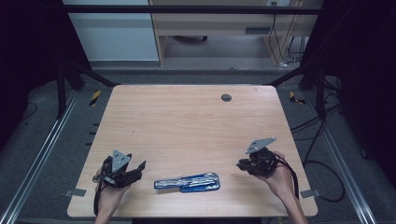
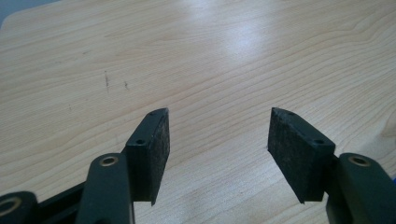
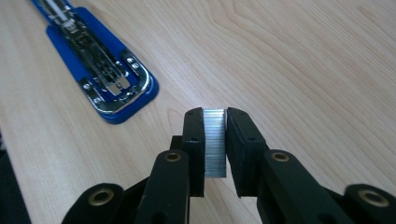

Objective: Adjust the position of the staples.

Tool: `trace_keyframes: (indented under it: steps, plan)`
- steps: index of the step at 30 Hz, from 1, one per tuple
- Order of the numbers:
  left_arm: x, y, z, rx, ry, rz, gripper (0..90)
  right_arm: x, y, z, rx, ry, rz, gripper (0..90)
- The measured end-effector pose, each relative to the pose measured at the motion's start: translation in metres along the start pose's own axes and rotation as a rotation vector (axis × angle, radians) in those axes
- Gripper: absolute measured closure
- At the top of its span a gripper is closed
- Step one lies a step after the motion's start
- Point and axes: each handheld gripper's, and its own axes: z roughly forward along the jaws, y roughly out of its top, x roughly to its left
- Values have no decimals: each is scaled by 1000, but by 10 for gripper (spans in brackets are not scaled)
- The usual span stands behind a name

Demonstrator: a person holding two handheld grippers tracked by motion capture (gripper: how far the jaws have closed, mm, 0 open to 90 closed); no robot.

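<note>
Loading the stapler: staples are in your grip, not yet in the tray

Starting at the left, your left claw rests on the desk with its jaws apart and nothing between them. In the middle, near the front edge, the blue stapler lies opened flat, its metal channel facing up. At the right, your right claw is clamped on a strip of staples, above the desk. The next move, I think, asks you to carry the strip over the channel and line it up lengthwise before you release.

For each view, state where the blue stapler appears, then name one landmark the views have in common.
High view: blue stapler lies opened flat near the table's near edge, between the two hands.
Left gripper view: not in it.
Right gripper view: upper left.
Shared landmark: the light wooden tabletop.
</note>
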Motion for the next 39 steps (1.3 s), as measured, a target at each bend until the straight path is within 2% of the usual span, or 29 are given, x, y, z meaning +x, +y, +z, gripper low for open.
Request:
trace_keyframes:
  steps: [2,15,19,24,27,31,39]
  plan:
    - [-1,0,0,-2,-1,5,385,0,3,0,-6,28,-8,780]
    - [0,0,0,3,-2,8,386,-1,28,-6,-39,122,-73,781]
    - [0,0,1,4,-3,7,386,0,34,-6,-54,172,-111,780]
    - [0,0,1,7,-8,8,385,3,46,-7,-58,211,-169,780]
    - [0,-1,1,5,-8,4,385,4,53,-7,-80,253,-196,780]
    - [1,-1,1,6,-10,4,385,8,62,-8,-85,277,-250,780]
    - [1,-1,1,7,-15,6,386,13,75,0,-63,337,-333,779]
